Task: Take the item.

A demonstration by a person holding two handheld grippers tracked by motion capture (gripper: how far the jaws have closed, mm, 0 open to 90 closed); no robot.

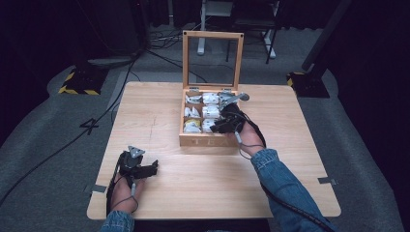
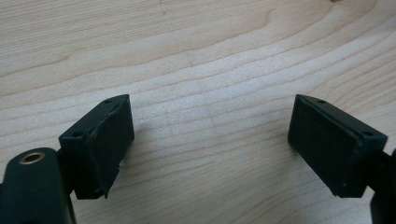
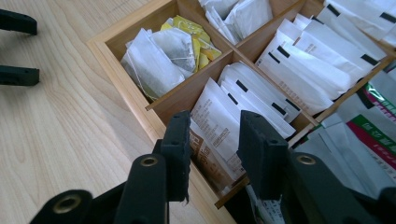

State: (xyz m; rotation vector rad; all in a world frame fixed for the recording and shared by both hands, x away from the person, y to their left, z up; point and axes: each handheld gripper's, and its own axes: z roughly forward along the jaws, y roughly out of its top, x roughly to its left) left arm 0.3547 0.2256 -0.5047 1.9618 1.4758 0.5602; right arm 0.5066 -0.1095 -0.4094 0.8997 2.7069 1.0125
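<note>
A wooden tea box [image 1: 208,140] stands at the table's middle back, its glass-paned lid [image 1: 185,60] upright. Its compartments hold tea packets. My right gripper [image 1: 223,126] reaches into the front of the box. Seen from the right gripper view, this gripper [image 3: 215,122] is open, its jaws straddling the upright white packets [image 3: 210,108] in a front compartment with a gap on each side. My left gripper [image 1: 153,168] rests low over the front left of the table. It is open [image 2: 210,135] with only bare wood between its pads.
The neighbouring compartment holds yellow and white tea bags [image 3: 184,42]. Others hold white packets with black marks [image 3: 303,65] and green-and-red printed ones [image 3: 373,135]. The left gripper [image 3: 16,49] appears far off on the wooden table [image 1: 145,111]. Cables and stands lie on the floor beyond.
</note>
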